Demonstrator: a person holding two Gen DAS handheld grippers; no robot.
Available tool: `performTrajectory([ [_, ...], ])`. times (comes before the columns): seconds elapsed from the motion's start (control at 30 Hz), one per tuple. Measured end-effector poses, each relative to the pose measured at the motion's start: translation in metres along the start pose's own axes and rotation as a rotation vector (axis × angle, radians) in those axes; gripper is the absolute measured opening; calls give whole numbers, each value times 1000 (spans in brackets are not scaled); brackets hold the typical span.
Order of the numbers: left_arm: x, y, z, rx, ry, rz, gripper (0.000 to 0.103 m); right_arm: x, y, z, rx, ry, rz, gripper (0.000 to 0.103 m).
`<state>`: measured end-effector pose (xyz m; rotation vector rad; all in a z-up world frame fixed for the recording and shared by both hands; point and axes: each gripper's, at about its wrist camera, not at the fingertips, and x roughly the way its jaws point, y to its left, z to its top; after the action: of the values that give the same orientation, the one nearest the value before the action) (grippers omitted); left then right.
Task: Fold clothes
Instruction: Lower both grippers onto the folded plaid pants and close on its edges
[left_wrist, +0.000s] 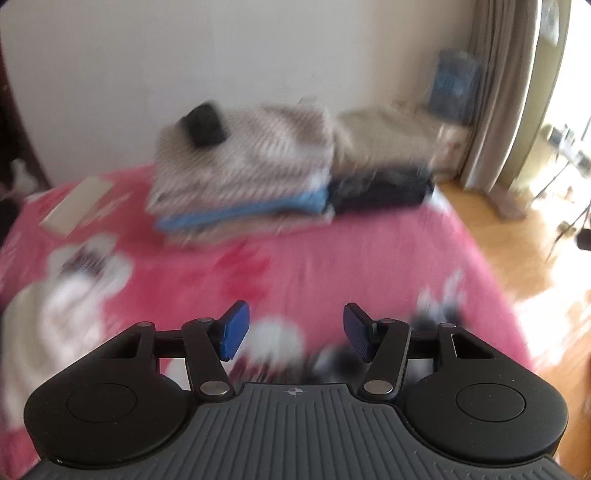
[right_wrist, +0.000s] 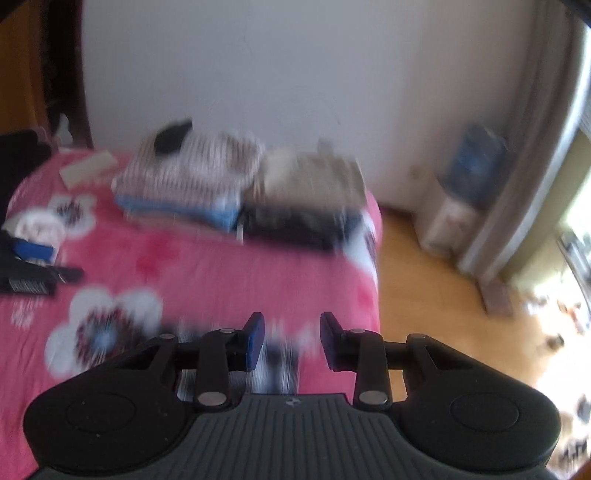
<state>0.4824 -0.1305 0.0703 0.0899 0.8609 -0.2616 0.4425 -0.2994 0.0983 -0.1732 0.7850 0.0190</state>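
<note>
Both views are motion-blurred. Two stacks of folded clothes sit at the far end of the pink flowered bed (left_wrist: 332, 251). The left stack (left_wrist: 243, 173) has a striped beige top with a small black item (left_wrist: 205, 123) on it and a blue layer below. The right stack (left_wrist: 384, 162) is beige over dark navy. A loose white garment (left_wrist: 48, 325) lies near left. My left gripper (left_wrist: 295, 321) hangs open over the bedspread with nothing between its blue pads. My right gripper (right_wrist: 292, 332) is also open and empty, near the bed's right edge.
A flat beige box (left_wrist: 75, 205) lies on the bed at the far left. The wooden floor (right_wrist: 424, 295) runs along the bed's right side. A water dispenser with a blue bottle (right_wrist: 476, 166) and a curtain (right_wrist: 524, 166) stand at the wall corner.
</note>
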Motion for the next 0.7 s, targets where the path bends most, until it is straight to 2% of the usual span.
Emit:
performTrajectory([
  [0.1,14,7,37,-18,-86,-56,56,33,-21,44,-21,-113,29,35],
  [0.13,9,10,46,1,-131,-59,56,38,-31,57,2,-146,42,35],
  [0.23,-10,26,71,12,-189,-68,58,35,-55,77,39,-194,89,36],
  [0.33,-32,51,92,16,-163,-139,63,8,-69,84,-5,-143,81,36],
  [0.4,-41,61,85,35,-155,-186,77,-12,-74,81,-35,-106,88,36],
  [0.43,-45,66,81,44,-151,-209,79,-22,-75,72,-31,-97,102,40],
  [0.47,-47,70,74,50,-143,-227,82,-32,-76,63,-26,-88,116,44],
  [0.57,-21,69,16,46,-60,-257,82,-31,-67,9,53,-72,202,44],
  [0.63,10,66,-35,27,28,-287,82,-6,-53,-33,123,-35,293,44],
  [0.7,39,67,-81,0,97,-323,81,37,-30,-77,146,38,361,44],
])
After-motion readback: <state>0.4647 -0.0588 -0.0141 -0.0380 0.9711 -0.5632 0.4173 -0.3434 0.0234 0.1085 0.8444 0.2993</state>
